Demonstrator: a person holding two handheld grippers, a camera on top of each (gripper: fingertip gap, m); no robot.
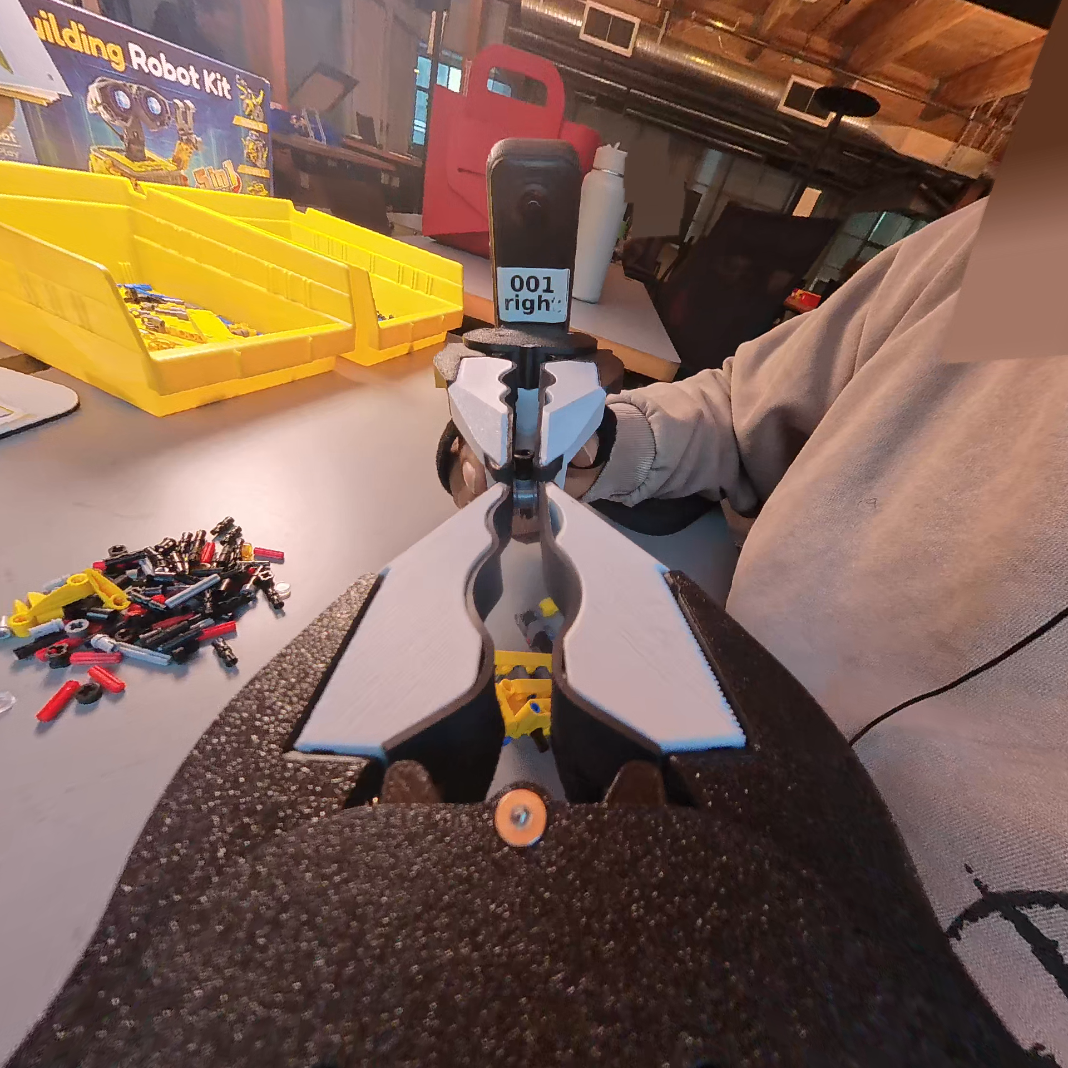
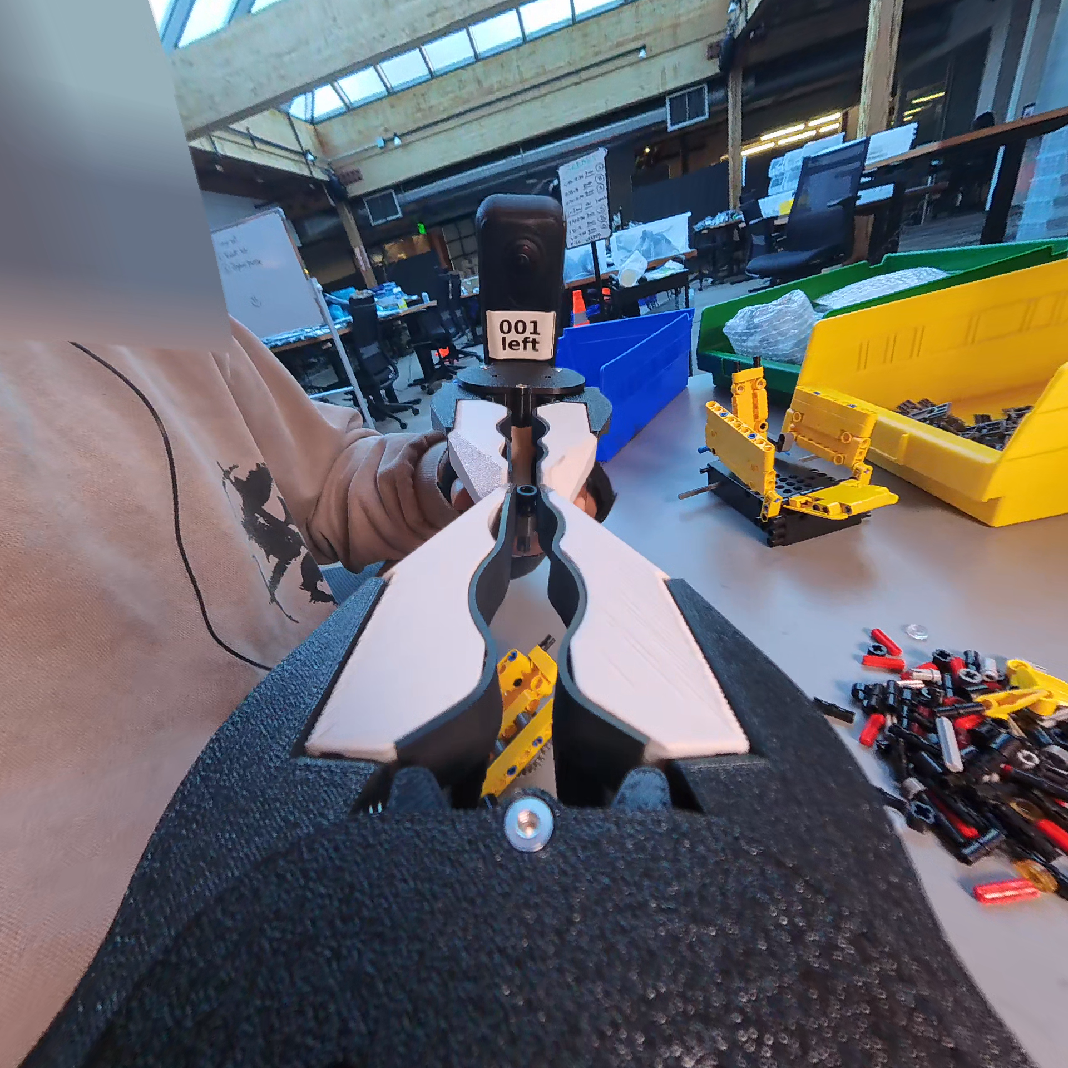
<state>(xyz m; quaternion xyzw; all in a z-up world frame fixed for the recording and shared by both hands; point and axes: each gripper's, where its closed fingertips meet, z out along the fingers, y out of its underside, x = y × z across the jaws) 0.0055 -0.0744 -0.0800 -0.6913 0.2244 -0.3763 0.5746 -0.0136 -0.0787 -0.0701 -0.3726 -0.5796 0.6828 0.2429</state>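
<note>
My left gripper and my right gripper face each other tip to tip above the grey table. The left one is shut on a small grey connector piece. The right one is shut on a short black pin, which also shows in the left wrist view. The two pieces meet end to end. The left gripper also shows opposite in the right wrist view. A small yellow brick assembly lies on the table under the fingers and also shows in the right wrist view.
A pile of loose black, red, grey and yellow pins lies to one side. Yellow bins, a part-built yellow and black model, blue and green bins and a kit box stand behind. The person's torso is close. My left and right fingertips are right by each other.
</note>
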